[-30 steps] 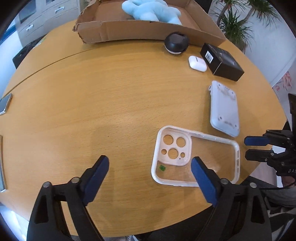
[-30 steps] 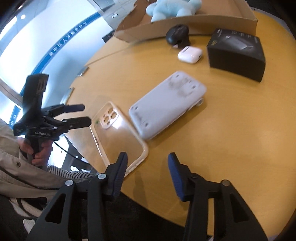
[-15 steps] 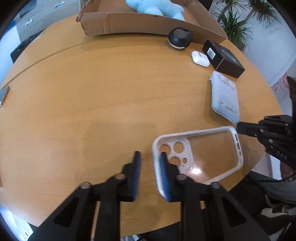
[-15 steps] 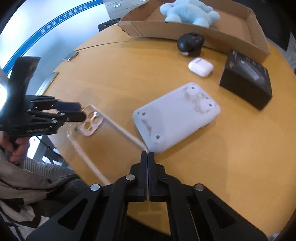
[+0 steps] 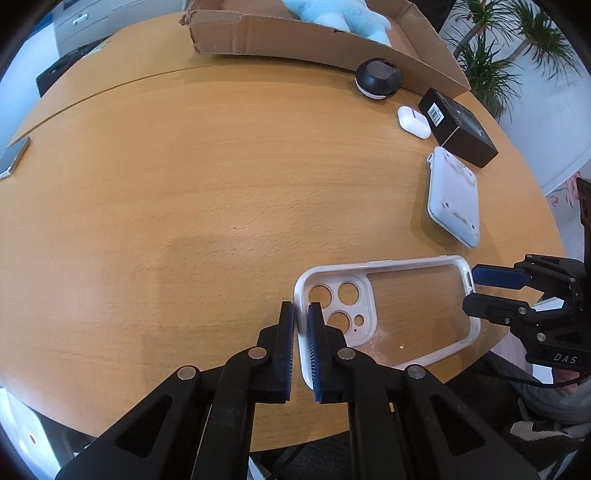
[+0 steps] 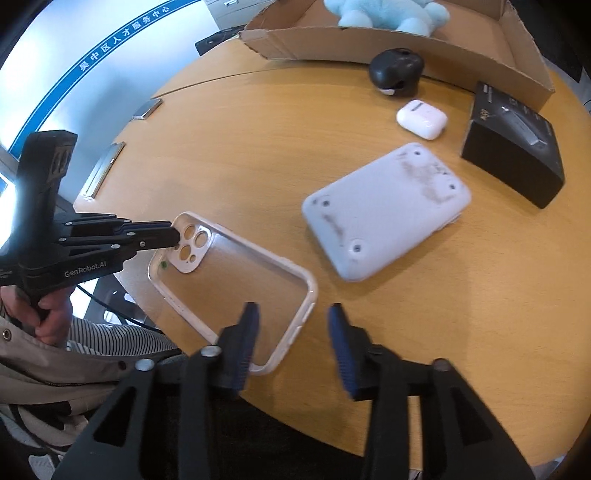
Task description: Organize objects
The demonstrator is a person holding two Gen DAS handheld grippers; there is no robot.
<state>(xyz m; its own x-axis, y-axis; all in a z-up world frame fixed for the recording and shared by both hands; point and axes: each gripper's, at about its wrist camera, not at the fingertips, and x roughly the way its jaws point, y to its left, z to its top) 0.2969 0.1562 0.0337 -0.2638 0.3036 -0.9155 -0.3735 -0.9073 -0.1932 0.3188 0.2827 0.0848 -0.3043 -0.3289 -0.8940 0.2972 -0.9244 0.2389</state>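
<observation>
A clear phone case with a white rim sits at the near edge of the round wooden table. My left gripper is shut on the case's rim at the camera-hole end. In the right wrist view the case is tilted, with its free end between my right fingers. My right gripper is open around that end. It also shows in the left wrist view at the case's far end.
A pale grey flat device lies beyond the case. A white earbud case, a black box and a black round object stand further back. A cardboard tray holds a light blue plush toy.
My left gripper closed on the case's rim and kept it. My right gripper shut on the case's other end half a second ago and has opened again. The case has turned crosswise.
</observation>
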